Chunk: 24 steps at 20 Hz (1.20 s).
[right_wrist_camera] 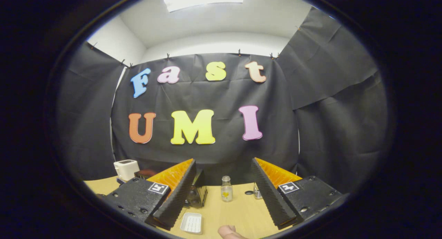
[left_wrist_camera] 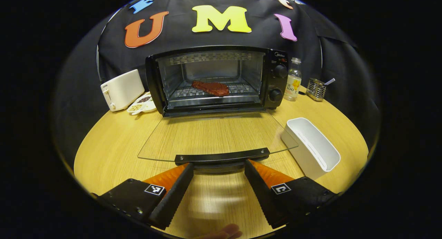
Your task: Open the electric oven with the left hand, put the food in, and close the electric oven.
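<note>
Food [left_wrist_camera: 211, 88] sits inside the oven [left_wrist_camera: 214, 78]; the door handle [left_wrist_camera: 222, 157] lies crosswise, just beyond the open left gripper [left_wrist_camera: 219, 170]; the right gripper [right_wrist_camera: 223, 173], open, is raised.

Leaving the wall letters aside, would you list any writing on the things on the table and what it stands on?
Nothing reads surely.
Electric oven: small brand mark above the knobs, too small.
Bottle: label print, blurred.
Toaster: tiny mark, unreadable.
Left gripper: square coded tags, no words.
</note>
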### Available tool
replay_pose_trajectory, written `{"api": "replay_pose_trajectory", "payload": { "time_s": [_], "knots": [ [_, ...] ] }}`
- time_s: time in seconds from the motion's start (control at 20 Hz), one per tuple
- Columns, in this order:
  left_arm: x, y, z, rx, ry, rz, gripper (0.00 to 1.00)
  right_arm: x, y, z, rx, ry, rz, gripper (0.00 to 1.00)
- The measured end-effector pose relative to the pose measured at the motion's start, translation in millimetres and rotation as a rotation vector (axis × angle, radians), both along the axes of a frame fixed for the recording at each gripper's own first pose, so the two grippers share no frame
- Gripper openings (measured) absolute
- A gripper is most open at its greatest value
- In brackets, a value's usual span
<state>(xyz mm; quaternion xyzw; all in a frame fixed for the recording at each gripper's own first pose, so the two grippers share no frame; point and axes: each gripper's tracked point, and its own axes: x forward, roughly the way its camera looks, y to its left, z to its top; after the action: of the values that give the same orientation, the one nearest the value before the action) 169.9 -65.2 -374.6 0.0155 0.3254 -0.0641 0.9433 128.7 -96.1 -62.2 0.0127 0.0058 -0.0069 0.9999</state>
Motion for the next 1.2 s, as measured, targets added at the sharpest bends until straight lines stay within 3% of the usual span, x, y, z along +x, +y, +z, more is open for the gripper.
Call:
{"api": "replay_pose_trajectory", "payload": {
  "time_s": [0.1,0.25,0.4,0.65,0.7,1.0,1.05,1.2],
  "knots": [
    [1.7,-0.3,6.5,0.006,-0.012,0.003,0.96,-3.6,-1.4,0.3,-0.014,-0.004,-0.006,0.96],
    [6.7,1.2,23.7,0.013,-0.040,0.005,0.96,-8.3,-2.4,0.7,-0.009,0.002,-0.003,1.00],
    [14.0,1.6,40.8,-0.003,-0.079,0.018,0.96,-7.3,-7.4,-2.1,-0.006,0.012,-0.013,0.96],
    [31.0,0.4,68.8,-0.002,-0.137,0.015,0.97,-9.2,-15.3,-7.6,0.006,0.025,-0.031,0.96],
    [34.5,0.2,73.5,-0.005,-0.143,0.014,0.98,-9.9,-15.6,-7.4,0.008,0.029,-0.032,1.00],
    [56.9,-0.5,98.1,-0.009,-0.188,0.018,0.98,-22.3,-19.6,-2.3,0.008,0.031,-0.041,0.96],
    [61.9,-0.5,100.5,-0.004,-0.194,0.013,0.98,-25.2,-21.4,-0.4,0.005,0.027,-0.044,1.00],
    [81.2,0.8,112.6,0.003,-0.233,0.007,0.98,-36.7,-19.6,5.2,0.001,0.013,-0.046,1.00]
  ]
}}
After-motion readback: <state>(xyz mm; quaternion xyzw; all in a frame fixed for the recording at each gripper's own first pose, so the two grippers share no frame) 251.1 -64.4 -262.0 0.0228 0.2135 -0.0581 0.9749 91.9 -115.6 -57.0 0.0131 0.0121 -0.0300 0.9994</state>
